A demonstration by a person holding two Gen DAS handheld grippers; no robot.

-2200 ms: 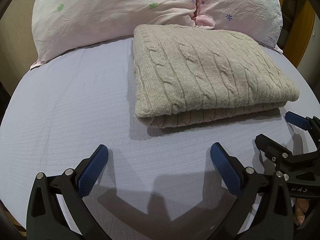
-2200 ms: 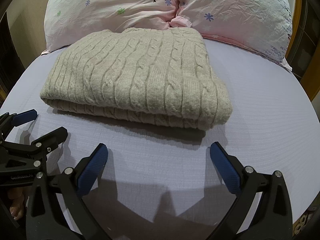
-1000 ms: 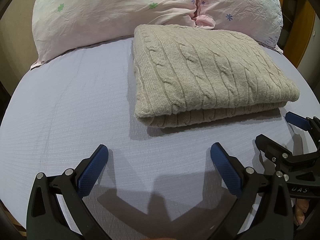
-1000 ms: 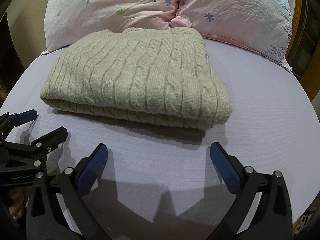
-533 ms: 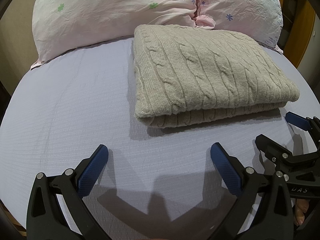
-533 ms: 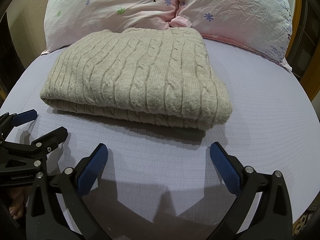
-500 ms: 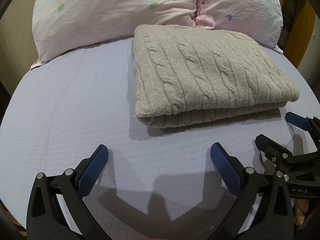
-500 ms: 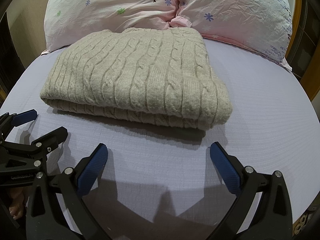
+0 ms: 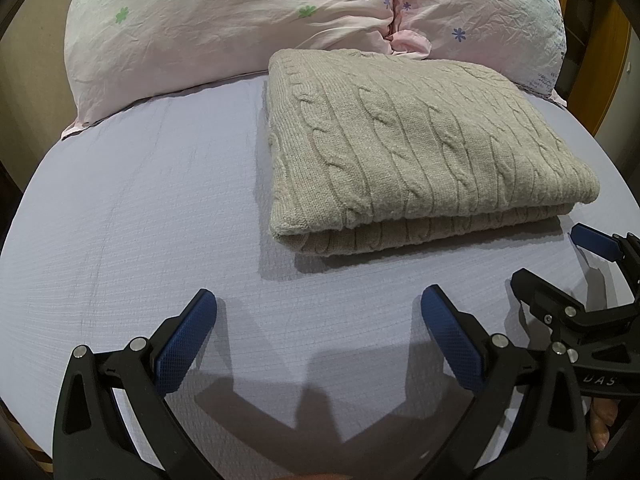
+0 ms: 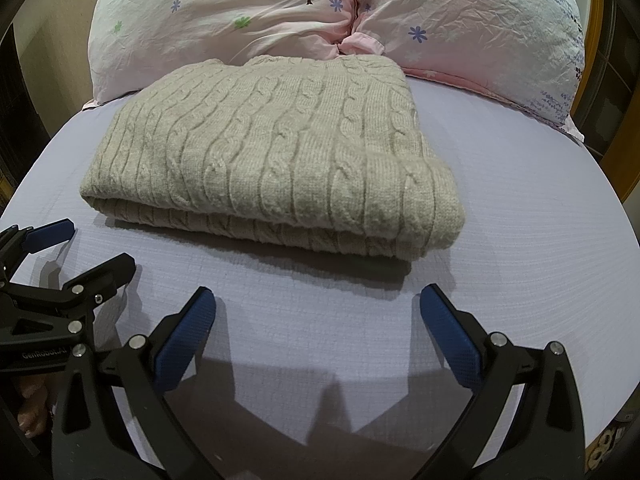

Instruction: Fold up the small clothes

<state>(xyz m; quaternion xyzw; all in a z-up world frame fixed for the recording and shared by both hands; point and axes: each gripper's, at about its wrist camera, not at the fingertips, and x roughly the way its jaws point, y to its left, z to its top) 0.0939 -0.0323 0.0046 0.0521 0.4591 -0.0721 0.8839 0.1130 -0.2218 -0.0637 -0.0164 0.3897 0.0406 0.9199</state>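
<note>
A beige cable-knit sweater [image 9: 404, 148] lies folded in a neat rectangle on the pale lilac bed sheet [image 9: 140, 208]. It also shows in the right wrist view [image 10: 280, 148]. My left gripper [image 9: 318, 316] is open and empty, hovering over the sheet in front of the sweater's left corner. My right gripper [image 10: 316, 316] is open and empty, in front of the sweater's right part. Each gripper shows in the other's view: the right gripper [image 9: 556, 260] at the right edge, the left gripper [image 10: 84, 244] at the left edge. Neither touches the sweater.
Two pink floral pillows [image 9: 224, 24] [image 10: 480, 28] lie behind the sweater at the head of the bed. A wooden bed frame [image 9: 604, 64] rises at the right. The bed's front edge is just below the grippers.
</note>
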